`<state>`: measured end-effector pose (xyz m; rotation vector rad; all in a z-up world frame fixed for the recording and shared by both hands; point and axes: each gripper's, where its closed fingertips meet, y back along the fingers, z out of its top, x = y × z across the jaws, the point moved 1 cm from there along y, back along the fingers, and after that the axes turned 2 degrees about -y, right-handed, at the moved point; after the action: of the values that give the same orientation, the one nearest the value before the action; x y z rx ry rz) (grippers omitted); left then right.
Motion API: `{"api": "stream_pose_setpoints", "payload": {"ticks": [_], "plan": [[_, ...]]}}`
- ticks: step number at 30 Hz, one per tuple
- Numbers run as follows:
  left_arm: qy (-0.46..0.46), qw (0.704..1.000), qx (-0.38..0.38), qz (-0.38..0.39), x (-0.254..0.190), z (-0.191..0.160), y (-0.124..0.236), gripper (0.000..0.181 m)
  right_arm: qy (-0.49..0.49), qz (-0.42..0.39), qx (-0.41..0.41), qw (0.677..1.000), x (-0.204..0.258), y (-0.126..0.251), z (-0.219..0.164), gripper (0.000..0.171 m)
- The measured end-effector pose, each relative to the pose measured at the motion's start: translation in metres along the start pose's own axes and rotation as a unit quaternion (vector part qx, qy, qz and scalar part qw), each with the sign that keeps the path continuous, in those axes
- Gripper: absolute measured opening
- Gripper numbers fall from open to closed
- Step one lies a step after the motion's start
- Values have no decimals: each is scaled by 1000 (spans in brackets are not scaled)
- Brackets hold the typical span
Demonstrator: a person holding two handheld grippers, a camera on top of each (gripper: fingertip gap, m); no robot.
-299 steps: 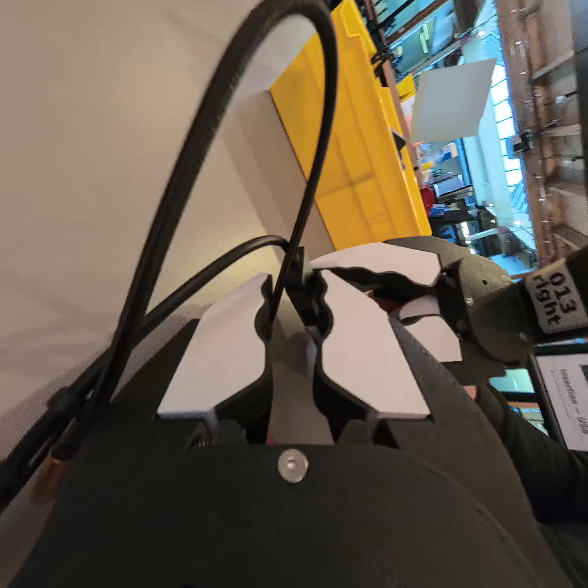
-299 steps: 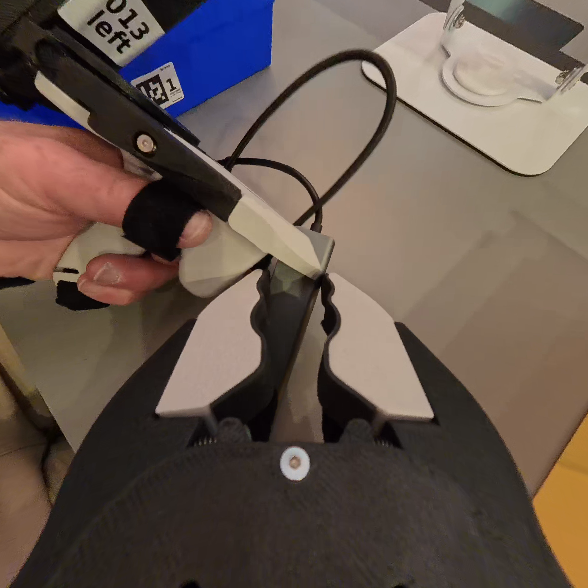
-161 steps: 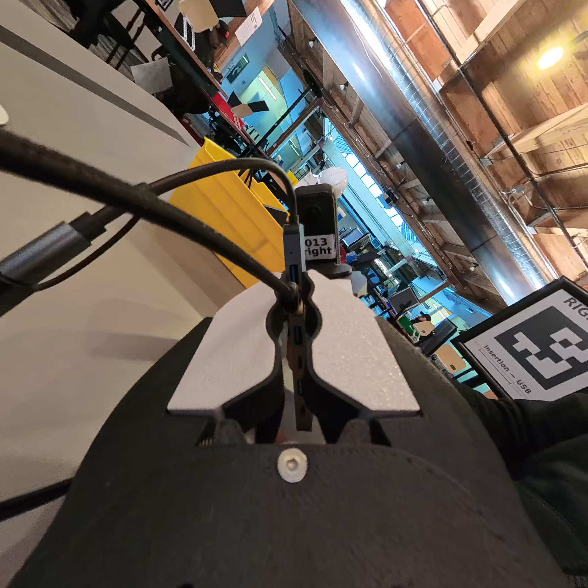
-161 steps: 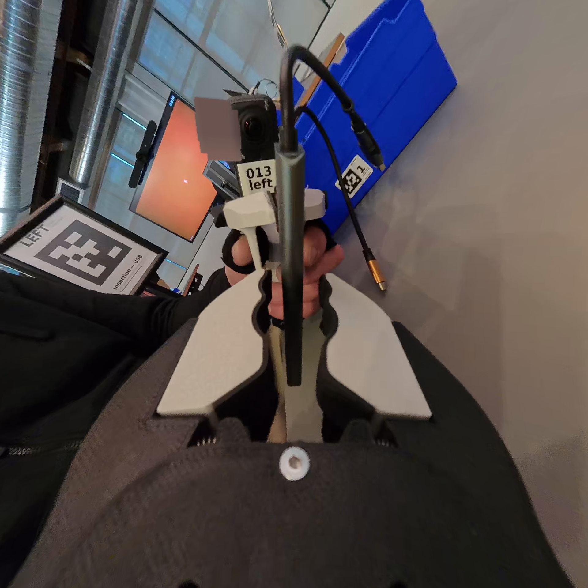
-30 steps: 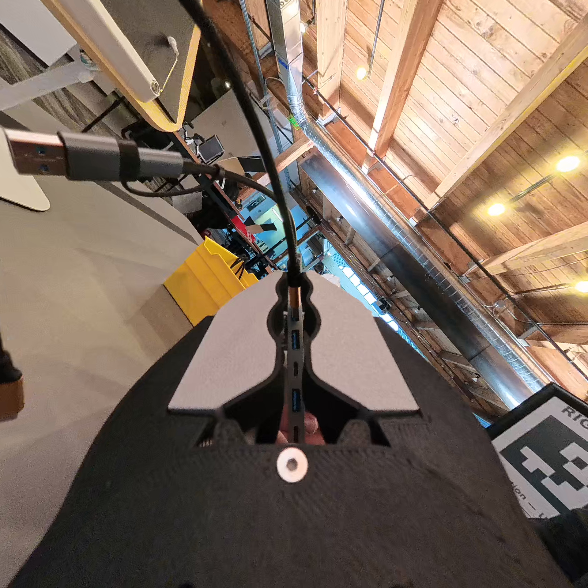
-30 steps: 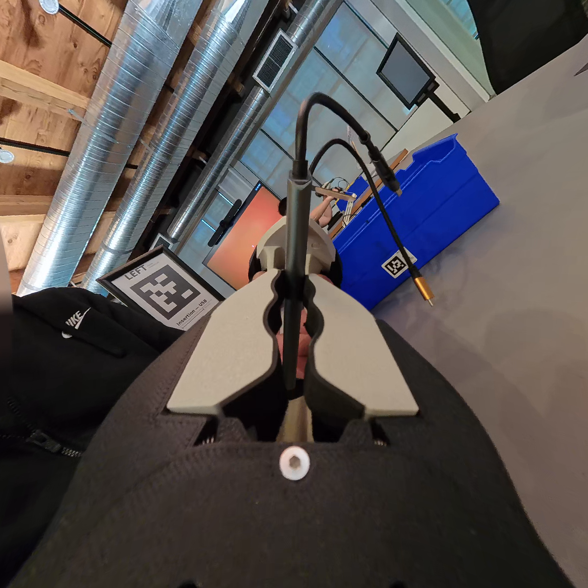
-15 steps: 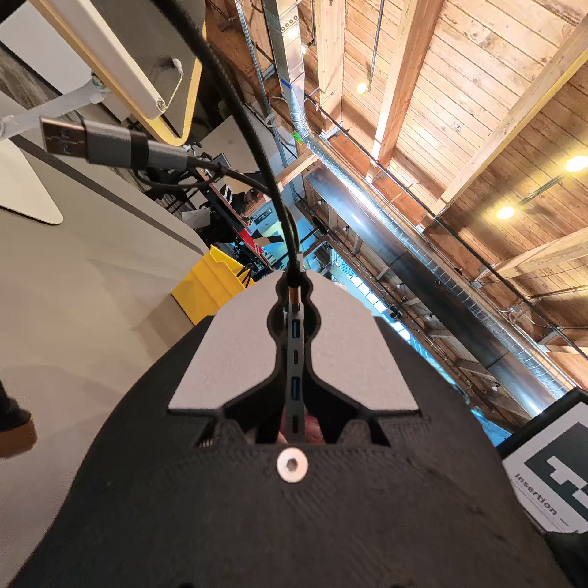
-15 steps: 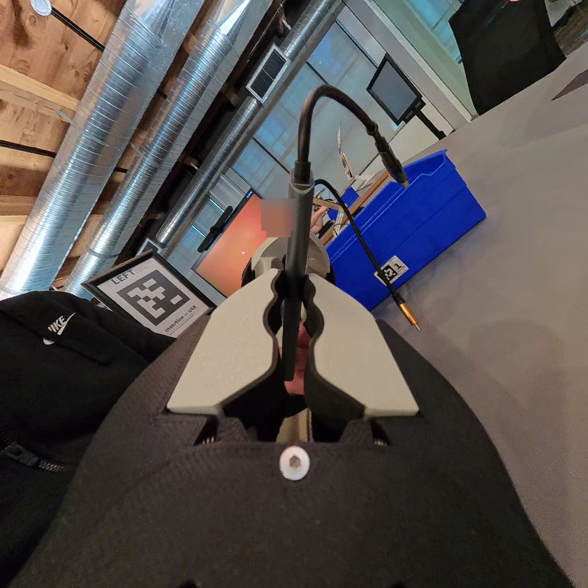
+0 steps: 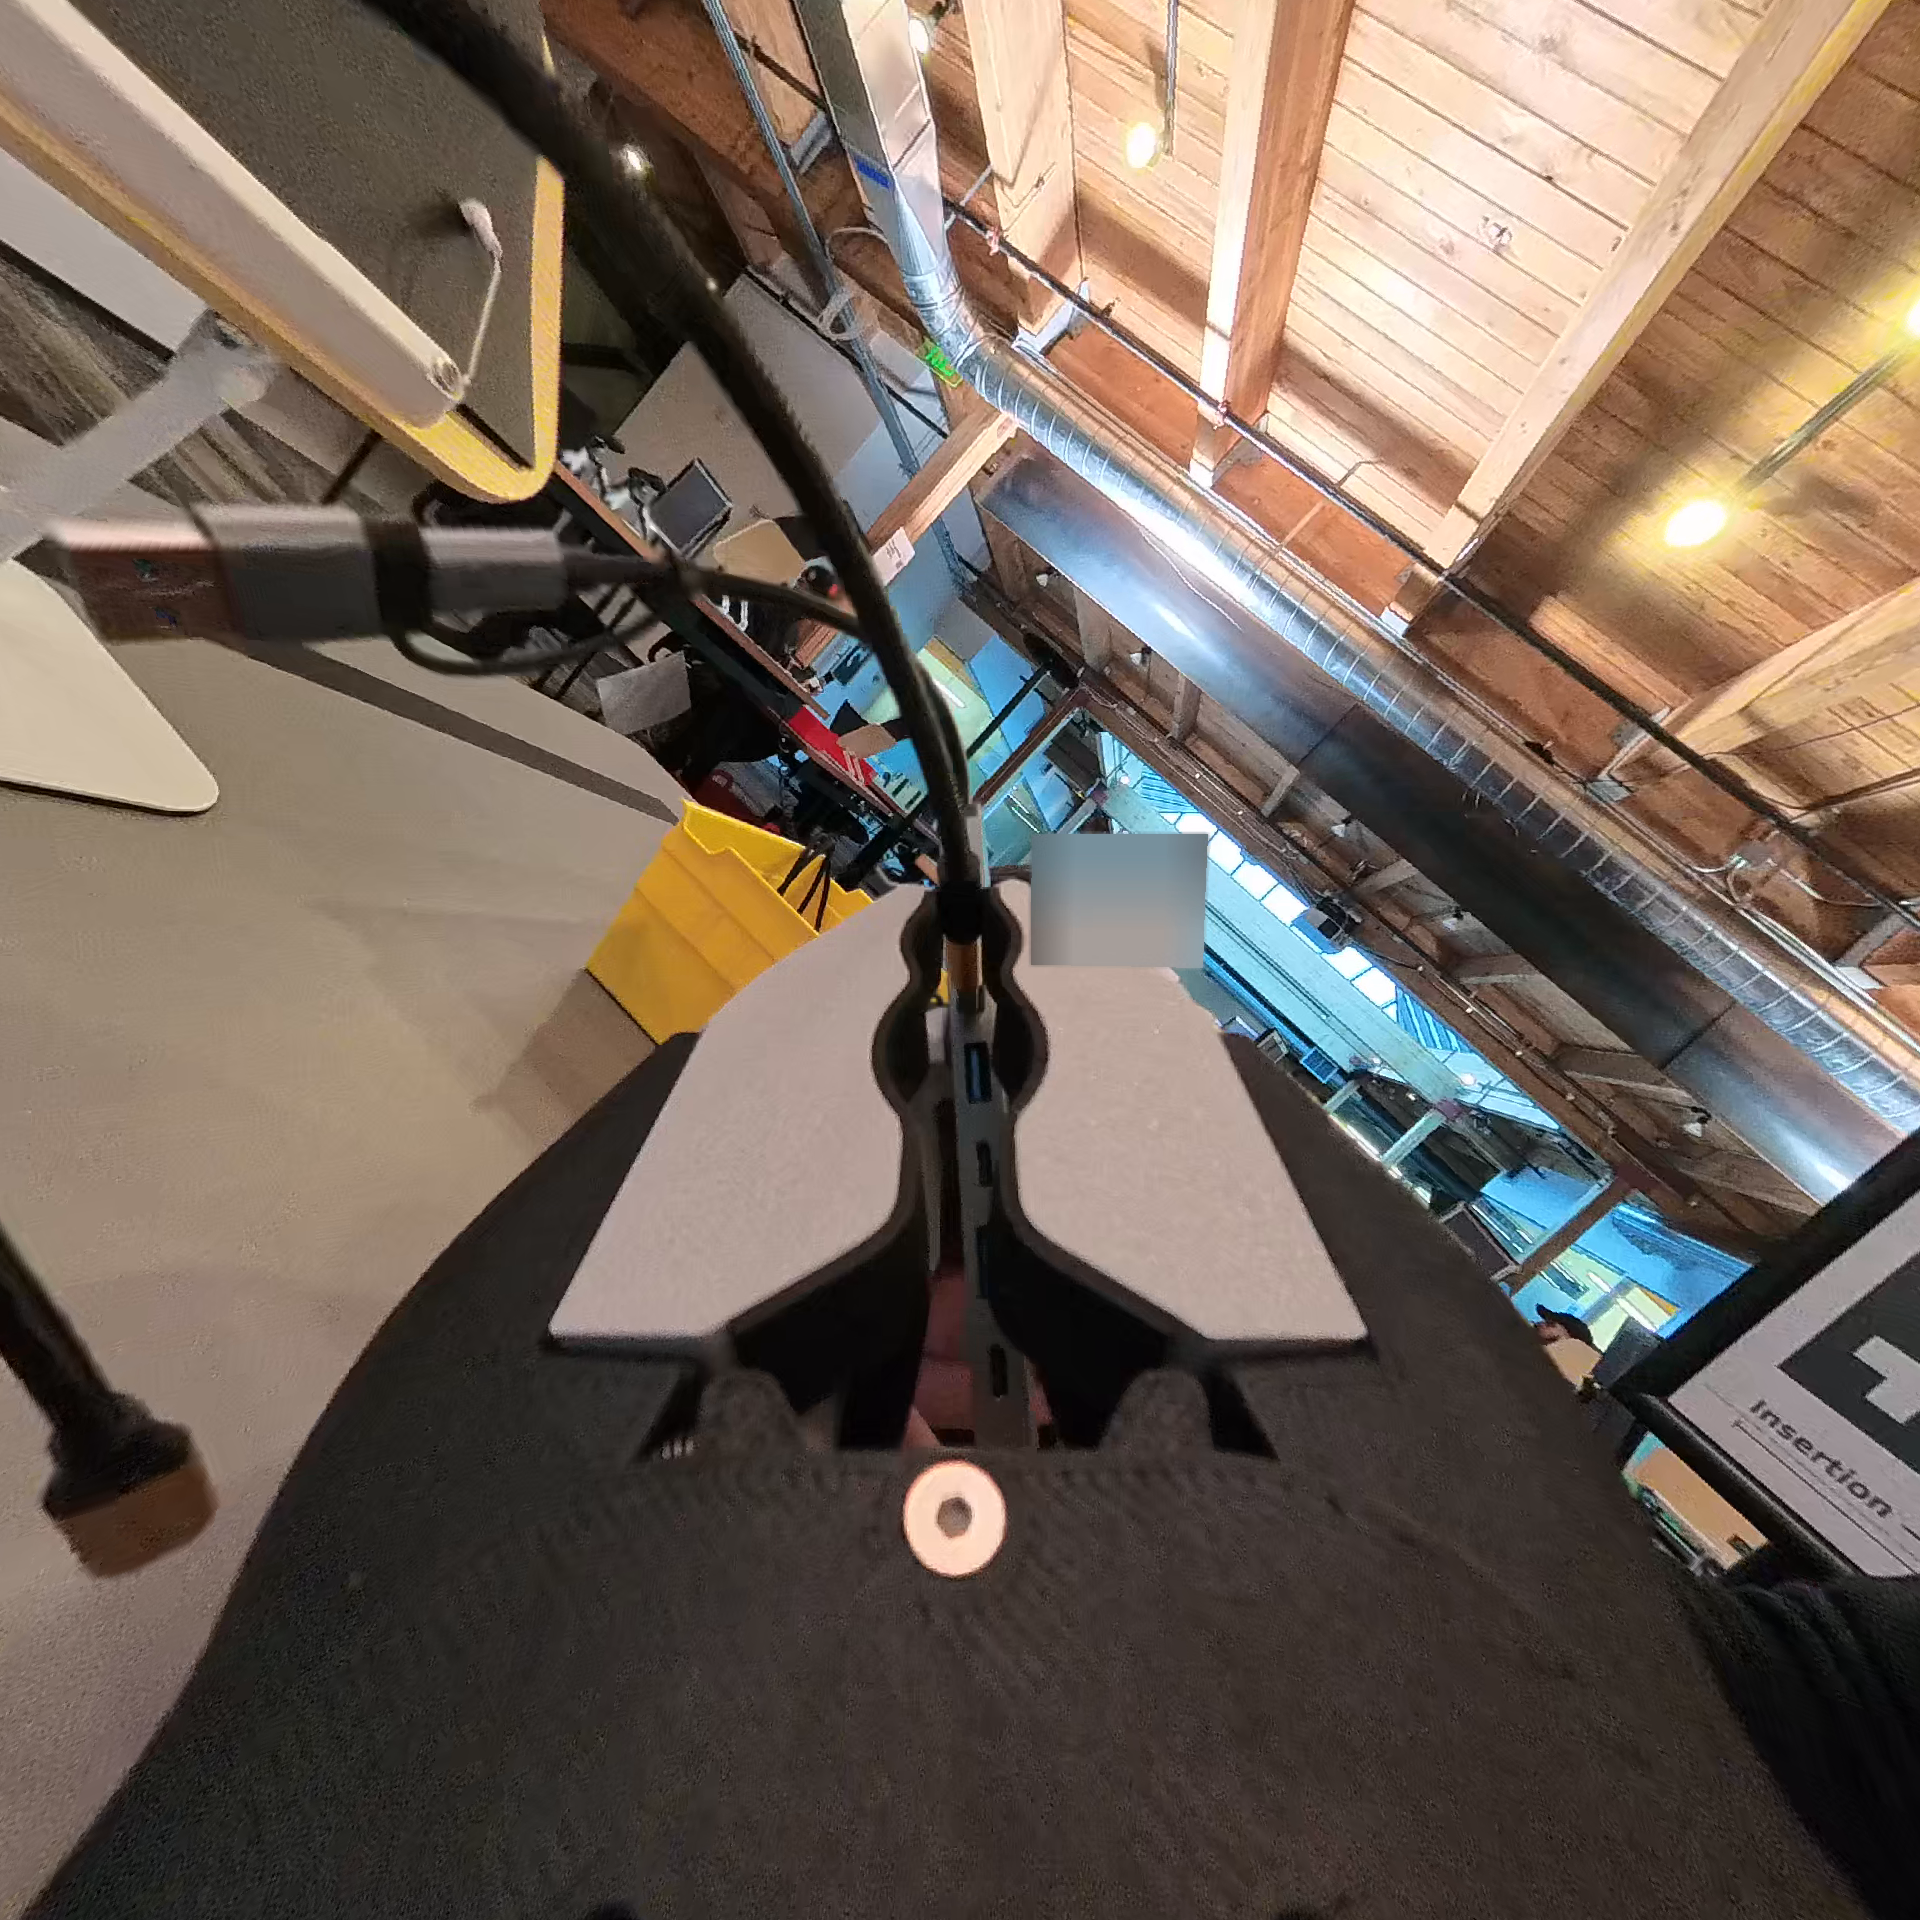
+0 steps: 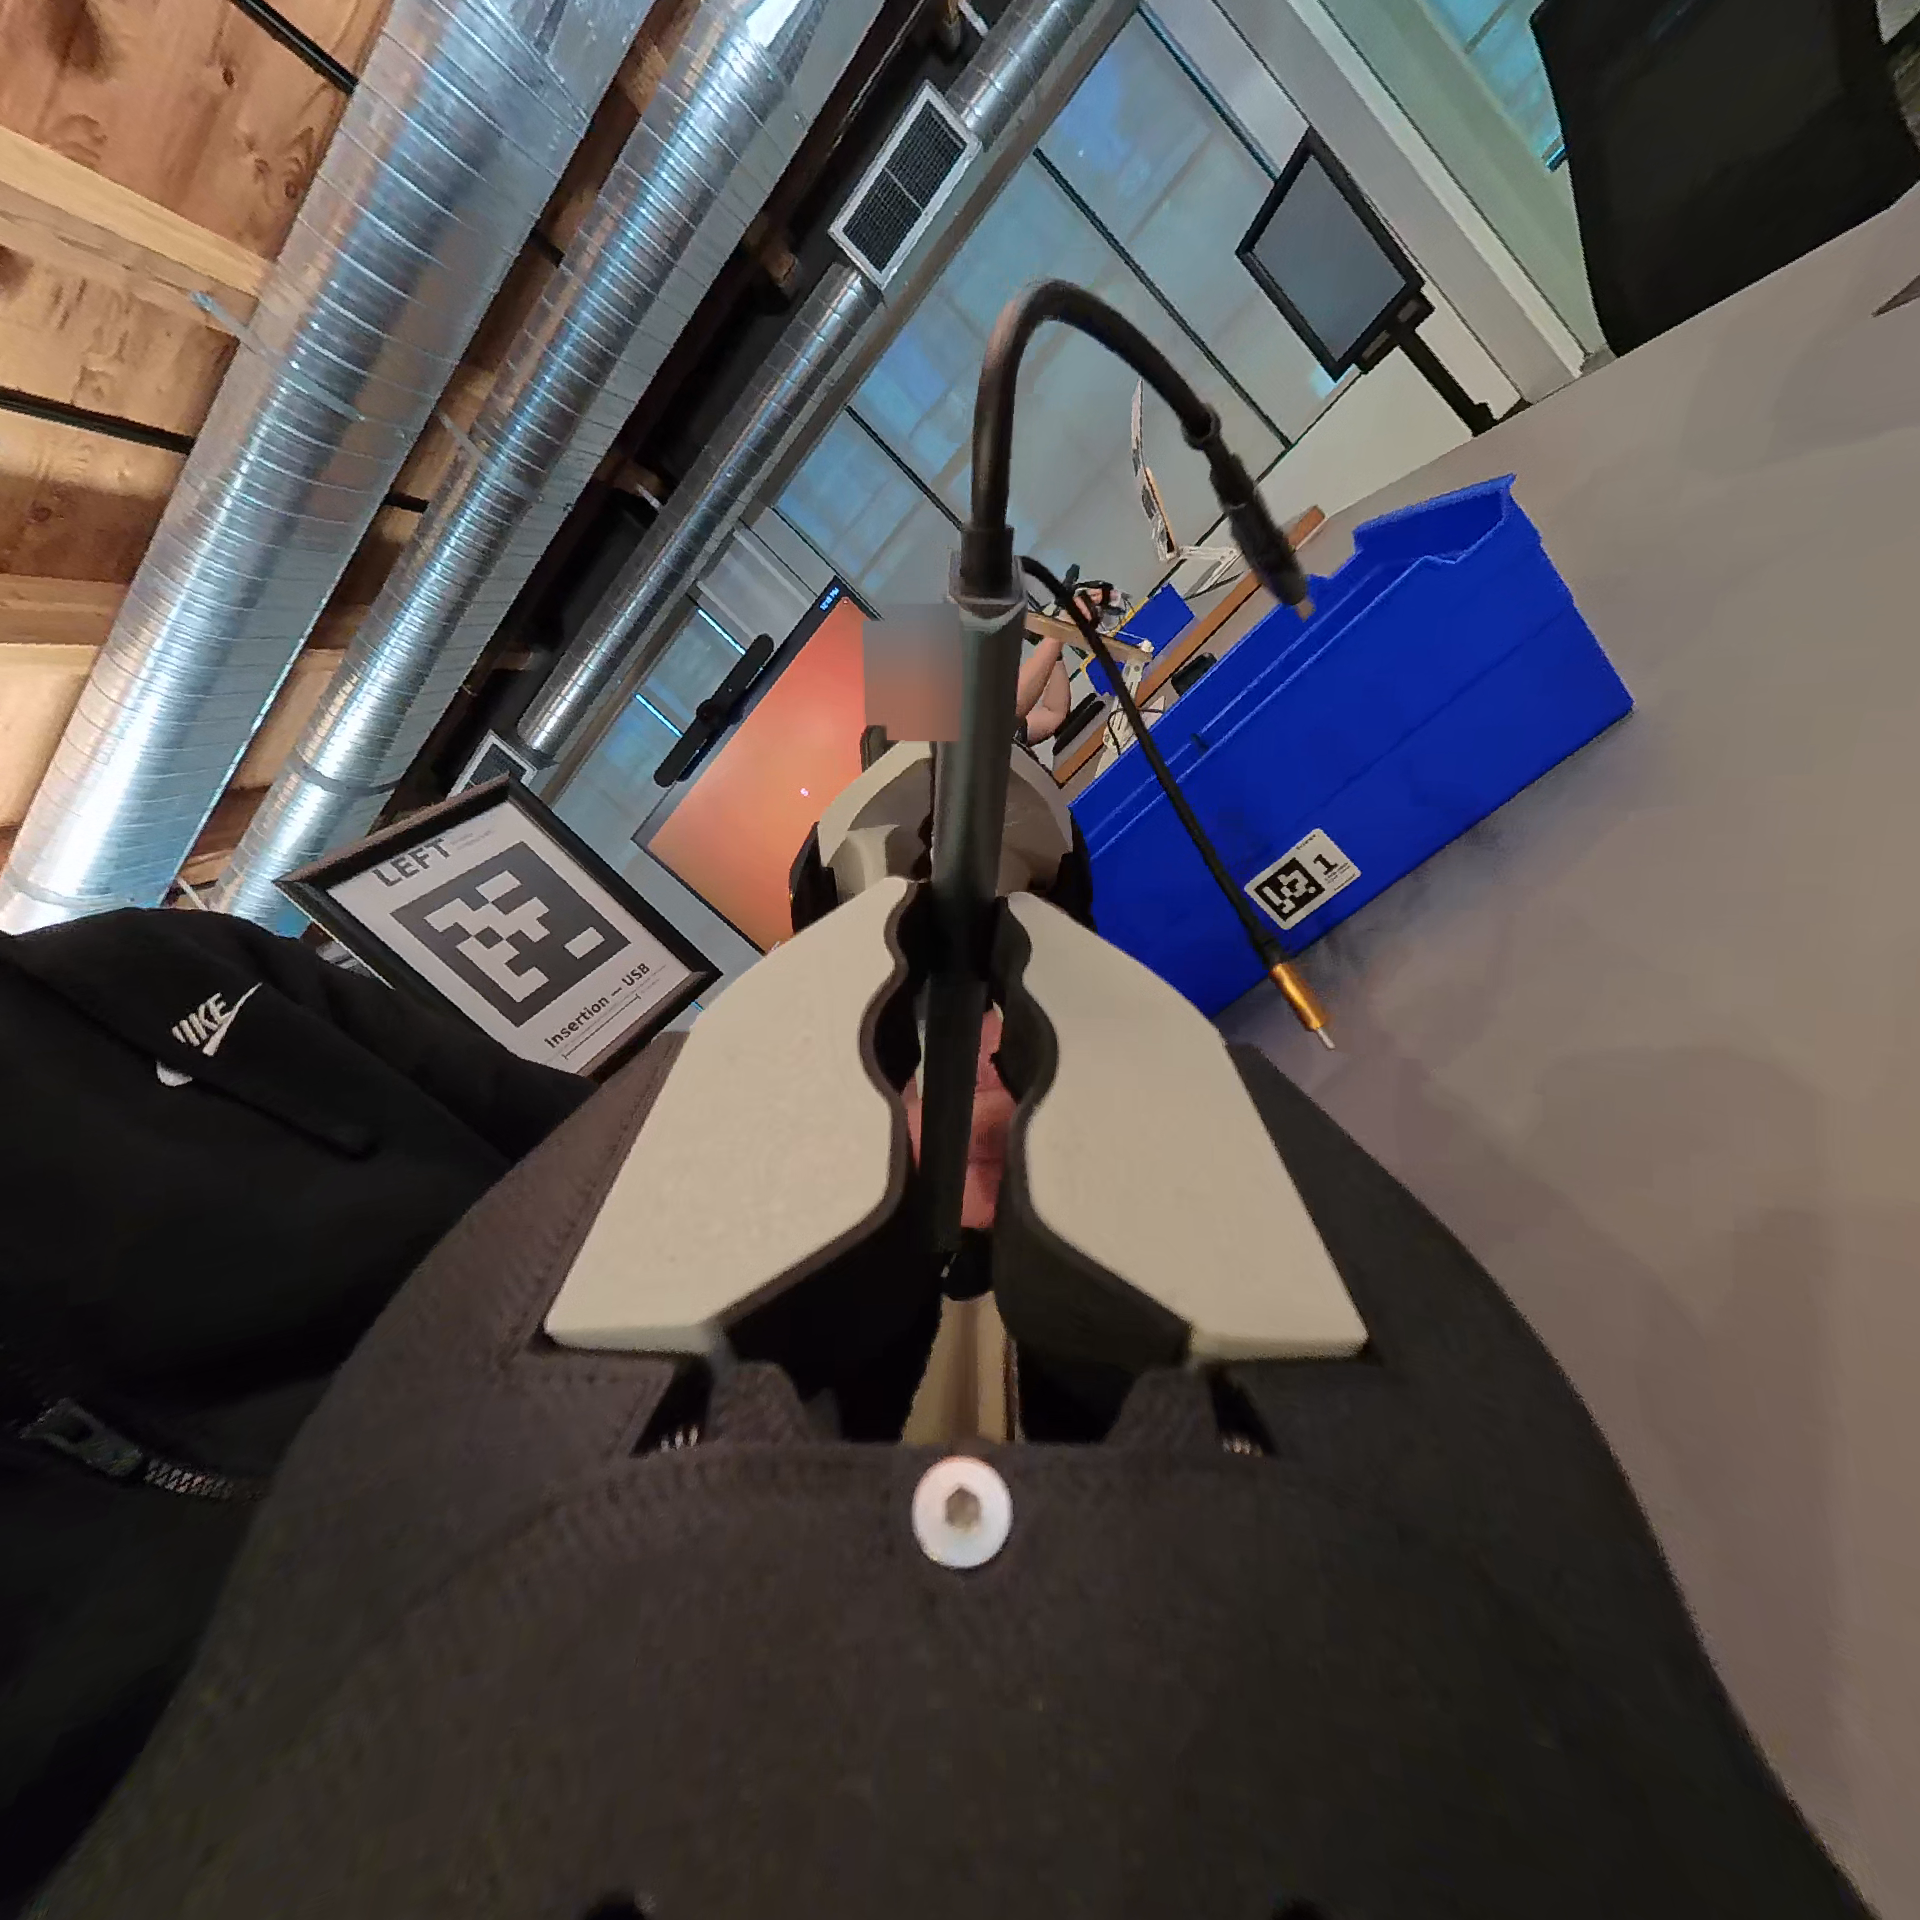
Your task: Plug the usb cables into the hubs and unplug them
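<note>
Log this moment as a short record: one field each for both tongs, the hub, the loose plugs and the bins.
left tongs: shut on the hub
right tongs: shut on the same hub
hub: grey, edge-on, lifted off the table, blue ports visible
USB-A plug: hanging free, not inserted
gold-tipped plug: dangling, unplugged
bins: yellow bin, blue bin, both on the table

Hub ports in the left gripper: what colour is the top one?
Blue, on the grey hub; the left wrist view shows it best.

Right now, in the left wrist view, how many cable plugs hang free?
2. A grey USB plug at upper left; a gold-tipped plug at lower left, above the table. Another sits in the hub. More may lie out of frame.
</note>
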<state>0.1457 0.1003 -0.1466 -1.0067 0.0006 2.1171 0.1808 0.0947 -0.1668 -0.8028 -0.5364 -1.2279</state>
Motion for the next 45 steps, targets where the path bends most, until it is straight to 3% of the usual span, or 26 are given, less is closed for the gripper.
{"api": "stream_pose_setpoints", "payload": {"ticks": [18, 29, 45], "plan": [[26, 999, 31, -2, 5, -12, 10, 7, 1, -1, 1, 1000, 0, 6, 3, 10], [79, 997, 3, -4, 5, -14, 8, 8, -2, -6, 3, 1000, -3, 5, 1, 10], [61, 998, -20, 17, 5, -16, 6, 7, -12, -10, -26, 1000, -6, 7, 6, 10]]}}
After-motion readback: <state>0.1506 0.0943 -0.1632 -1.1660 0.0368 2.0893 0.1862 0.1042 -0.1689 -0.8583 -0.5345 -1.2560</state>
